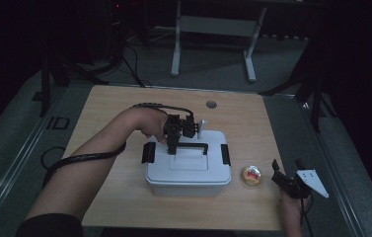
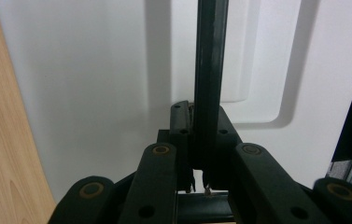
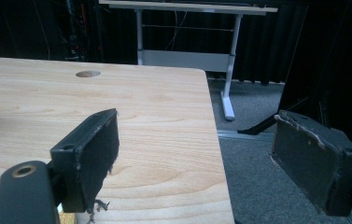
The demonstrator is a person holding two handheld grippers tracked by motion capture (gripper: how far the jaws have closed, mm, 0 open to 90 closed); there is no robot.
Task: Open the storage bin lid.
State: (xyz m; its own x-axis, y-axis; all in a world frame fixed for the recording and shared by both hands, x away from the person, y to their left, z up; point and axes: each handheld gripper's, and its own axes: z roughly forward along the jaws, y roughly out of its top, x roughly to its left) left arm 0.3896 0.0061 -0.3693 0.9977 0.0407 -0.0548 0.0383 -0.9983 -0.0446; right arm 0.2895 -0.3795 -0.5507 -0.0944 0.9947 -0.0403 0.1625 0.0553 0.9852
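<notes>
Gripping box handle (image 2: 209, 70); no writing legible.

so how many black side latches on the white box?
2: one latch on the box's left end, one latch on its right end. Any on the far side would be hidden.

The white box (image 1: 188, 168) fills the middle of the desk (image 1: 109, 108), with a small round tin (image 1: 251, 175) just beside its right wall. Bare wood lies open behind the box and along the left edge.
</notes>
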